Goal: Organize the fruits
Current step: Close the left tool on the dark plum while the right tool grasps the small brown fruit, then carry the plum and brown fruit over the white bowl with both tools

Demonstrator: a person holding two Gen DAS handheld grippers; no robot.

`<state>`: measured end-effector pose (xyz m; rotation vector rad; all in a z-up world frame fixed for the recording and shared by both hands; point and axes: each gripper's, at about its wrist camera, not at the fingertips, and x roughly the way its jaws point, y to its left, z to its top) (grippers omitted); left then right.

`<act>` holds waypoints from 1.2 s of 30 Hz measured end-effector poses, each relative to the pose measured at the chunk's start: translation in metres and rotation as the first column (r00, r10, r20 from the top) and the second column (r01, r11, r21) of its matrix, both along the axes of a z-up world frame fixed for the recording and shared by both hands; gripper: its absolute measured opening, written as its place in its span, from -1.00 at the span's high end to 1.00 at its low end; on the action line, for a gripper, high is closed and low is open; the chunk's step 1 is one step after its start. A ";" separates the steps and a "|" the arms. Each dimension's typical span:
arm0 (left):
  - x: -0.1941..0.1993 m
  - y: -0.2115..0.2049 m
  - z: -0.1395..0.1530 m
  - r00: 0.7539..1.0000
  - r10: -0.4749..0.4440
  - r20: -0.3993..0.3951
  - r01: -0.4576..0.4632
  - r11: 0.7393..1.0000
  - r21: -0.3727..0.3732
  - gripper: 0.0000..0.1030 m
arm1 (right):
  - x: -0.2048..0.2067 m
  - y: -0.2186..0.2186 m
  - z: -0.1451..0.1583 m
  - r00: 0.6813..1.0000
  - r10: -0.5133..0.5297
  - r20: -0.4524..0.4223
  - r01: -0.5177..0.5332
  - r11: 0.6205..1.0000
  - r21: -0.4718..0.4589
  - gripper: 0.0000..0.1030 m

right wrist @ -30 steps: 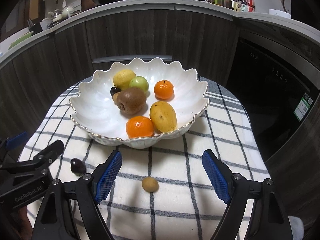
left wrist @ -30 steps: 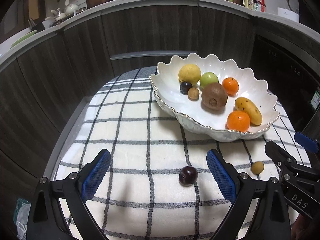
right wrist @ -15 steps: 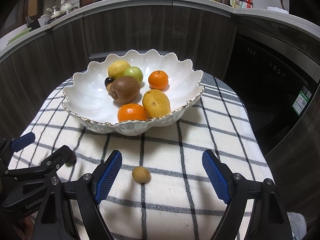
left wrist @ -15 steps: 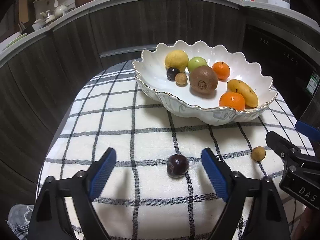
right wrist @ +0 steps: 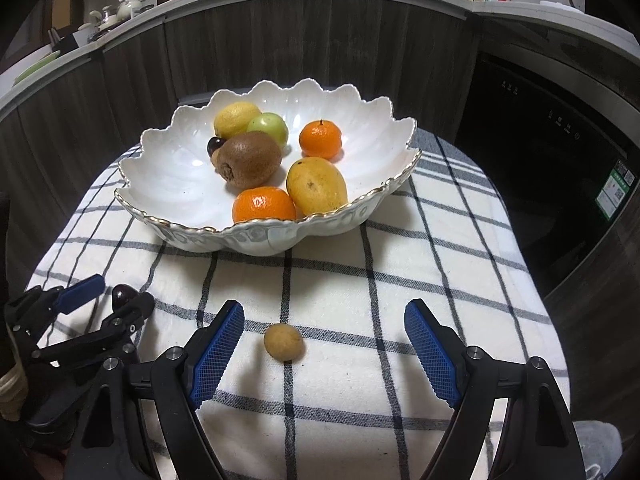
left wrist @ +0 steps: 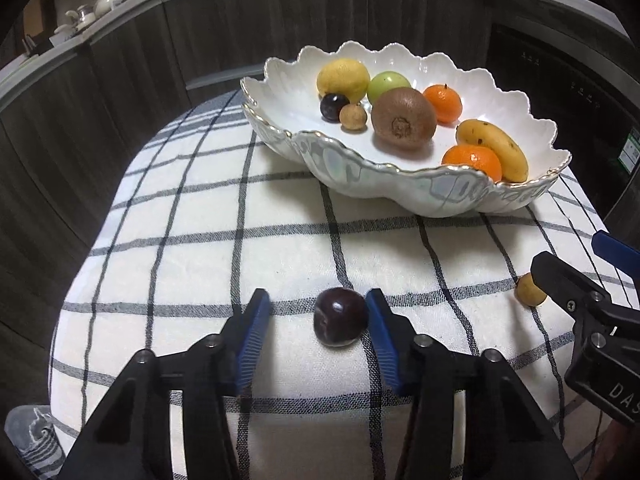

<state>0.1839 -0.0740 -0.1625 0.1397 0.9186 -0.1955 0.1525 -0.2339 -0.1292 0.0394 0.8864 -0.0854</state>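
A dark plum [left wrist: 340,316] lies on the checked cloth between the blue pads of my left gripper [left wrist: 318,304], whose jaws are closing. The right pad is at the plum's side; a gap remains on the left. A small tan round fruit [right wrist: 283,341] lies on the cloth between the wide-apart fingers of my right gripper [right wrist: 324,312], nearer the left pad and touching neither. The white scalloped bowl [right wrist: 168,184] behind holds a lemon, a green fruit, a kiwi, two oranges, a mango, a dark plum and a small tan fruit.
The checked cloth [left wrist: 200,240] covers a small rounded table. Dark wood cabinets curve around behind it. A dark appliance front [right wrist: 560,152] stands close on the right. The counter above carries pans, jars and crockery.
My left gripper has come down toward the plum and its jaws have narrowed around it. The right gripper has stayed over the small tan fruit, as wide as before.
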 end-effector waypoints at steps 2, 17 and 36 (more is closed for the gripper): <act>0.000 0.000 -0.001 1.000 -0.003 0.002 0.003 1.000 0.002 0.11 | 0.001 0.001 -0.002 1.000 0.005 -0.005 -0.004 1.000 0.012 -0.62; -0.001 0.002 -0.001 1.000 -0.018 -0.010 0.017 1.000 -0.022 0.49 | 0.007 0.008 -0.027 0.994 0.048 -0.100 -0.044 0.998 0.040 0.22; -0.004 0.007 0.020 0.999 -0.006 0.036 0.007 0.999 -0.037 0.49 | 0.003 0.001 0.004 0.999 0.035 -0.027 -0.033 0.997 0.065 0.52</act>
